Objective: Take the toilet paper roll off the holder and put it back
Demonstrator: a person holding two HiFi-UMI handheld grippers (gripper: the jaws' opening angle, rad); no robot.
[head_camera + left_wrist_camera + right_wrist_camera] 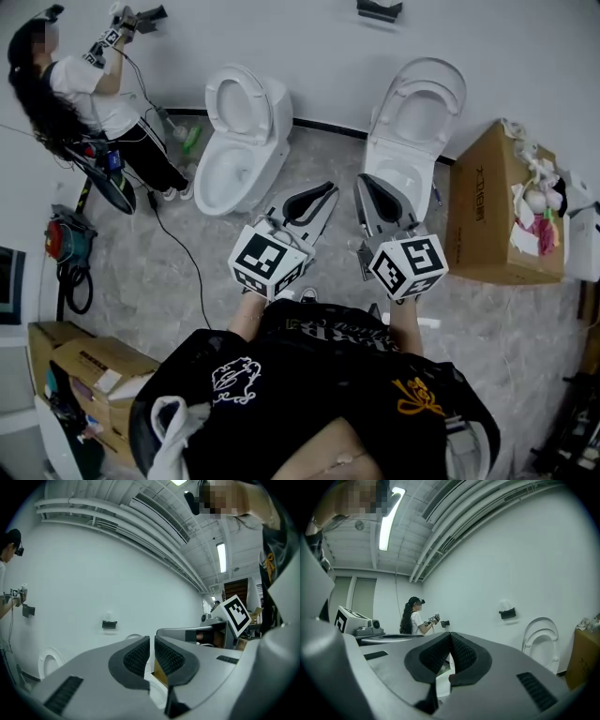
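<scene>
A dark wall-mounted toilet paper holder (380, 9) hangs on the white wall above the right toilet, with something pale on top that may be the roll. The left gripper view has the holder (109, 624) far ahead, and in the right gripper view the holder (506, 613) is also well beyond the jaws. My left gripper (329, 190) and right gripper (366, 184) are held level in front of me, side by side, pointing at the toilets. The left gripper (152, 640) has its jaws together with only a thin slit and nothing in it. The right gripper (450, 637) is shut and empty.
Two white toilets stand against the wall, one (239, 141) on the left and one (412, 122) on the right. A cardboard box (492, 206) with rags sits at the right. Another person (84, 94) works at a second holder (150, 14) far left. Cables and boxes (94, 370) lie at lower left.
</scene>
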